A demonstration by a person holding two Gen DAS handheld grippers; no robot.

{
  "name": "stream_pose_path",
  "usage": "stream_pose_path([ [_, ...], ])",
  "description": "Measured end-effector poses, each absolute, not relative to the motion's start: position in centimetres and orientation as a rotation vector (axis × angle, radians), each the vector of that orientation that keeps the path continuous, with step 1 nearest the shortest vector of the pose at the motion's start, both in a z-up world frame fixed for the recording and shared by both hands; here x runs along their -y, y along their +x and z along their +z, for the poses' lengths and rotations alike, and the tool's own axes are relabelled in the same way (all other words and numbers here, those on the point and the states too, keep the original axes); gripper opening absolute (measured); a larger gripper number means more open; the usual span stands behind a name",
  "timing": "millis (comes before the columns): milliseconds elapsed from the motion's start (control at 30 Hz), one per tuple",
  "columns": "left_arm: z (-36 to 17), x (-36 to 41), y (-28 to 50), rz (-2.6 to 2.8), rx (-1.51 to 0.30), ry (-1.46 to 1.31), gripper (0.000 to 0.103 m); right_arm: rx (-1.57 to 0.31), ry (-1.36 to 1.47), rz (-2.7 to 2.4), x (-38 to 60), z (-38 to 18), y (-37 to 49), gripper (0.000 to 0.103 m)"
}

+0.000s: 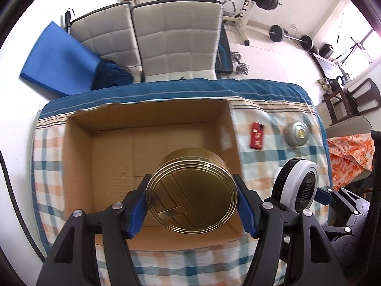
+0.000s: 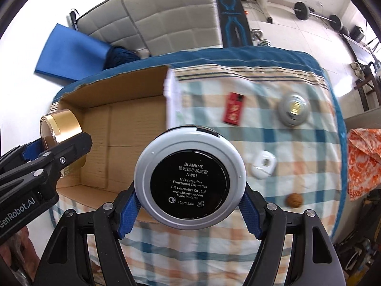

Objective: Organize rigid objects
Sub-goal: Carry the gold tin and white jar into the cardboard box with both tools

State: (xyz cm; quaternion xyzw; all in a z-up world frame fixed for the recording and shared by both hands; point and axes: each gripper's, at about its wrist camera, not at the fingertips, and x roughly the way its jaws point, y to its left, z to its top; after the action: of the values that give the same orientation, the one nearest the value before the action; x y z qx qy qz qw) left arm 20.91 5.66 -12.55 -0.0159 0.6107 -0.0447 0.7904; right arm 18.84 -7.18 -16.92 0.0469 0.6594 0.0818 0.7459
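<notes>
The gold tin (image 1: 192, 189) was clamped in the left gripper (image 1: 192, 190) above the cardboard box (image 1: 78, 157); the white compact (image 2: 190, 178) was clamped in the right gripper (image 2: 190, 205) near the box's right wall. Lowering and release inside appeared due next.

Gold round tin (image 1: 192, 190) tilted on edge above the open cardboard box (image 1: 78, 147) – white-rimmed compact (image 2: 190, 178) beside it

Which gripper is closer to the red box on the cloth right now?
Right. The right gripper, holding the white compact, sits just right of the cardboard box, nearer the red box. The left gripper holds the gold tin over the cardboard box.
</notes>
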Motion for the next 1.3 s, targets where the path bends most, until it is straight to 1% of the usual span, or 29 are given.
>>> stream_pose_path([
  [167, -13.5, -9.2, 21.7, -0.086, -1.322, -0.066, 0.063, -1.446, 0.102, 0.202, 3.1, -17.0, 20.0, 0.075],
  [300, -15.0, -11.3, 22.9, -0.096, -1.342, -0.102, 0.063, -1.465, 0.108, 0.215, 0.7, -18.4, 21.7, 0.075],
  [567, -21.3, -15.3, 26.3, -0.105, -1.450, -0.215, 0.063, -1.516, 0.106, 0.220, -3.1, -23.5, 25.4, 0.076],
  [767, -26.5, -16.9, 27.9, -0.112, -1.544, -0.285, 0.063, -1.566, 0.087, 0.219, -5.4, -27.6, 27.7, 0.076],
  [933, -29.7, -17.5, 28.3, -0.114, -1.600, -0.326, 0.063, -1.620, 0.082, 0.207, -6.6, -30.7, 29.2, 0.076],
  [1100, -31.3, -17.8, 28.5, -0.110, -1.625, -0.346, 0.063, -1.657, 0.052, 0.188, -7.5, -33.0, 30.2, 0.076],
  [1300, -31.9, -17.6, 28.4, -0.091, -1.643, -0.311, 0.063, -1.686, 0.031, 0.159, -7.9, -34.7, 30.6, 0.076],
])
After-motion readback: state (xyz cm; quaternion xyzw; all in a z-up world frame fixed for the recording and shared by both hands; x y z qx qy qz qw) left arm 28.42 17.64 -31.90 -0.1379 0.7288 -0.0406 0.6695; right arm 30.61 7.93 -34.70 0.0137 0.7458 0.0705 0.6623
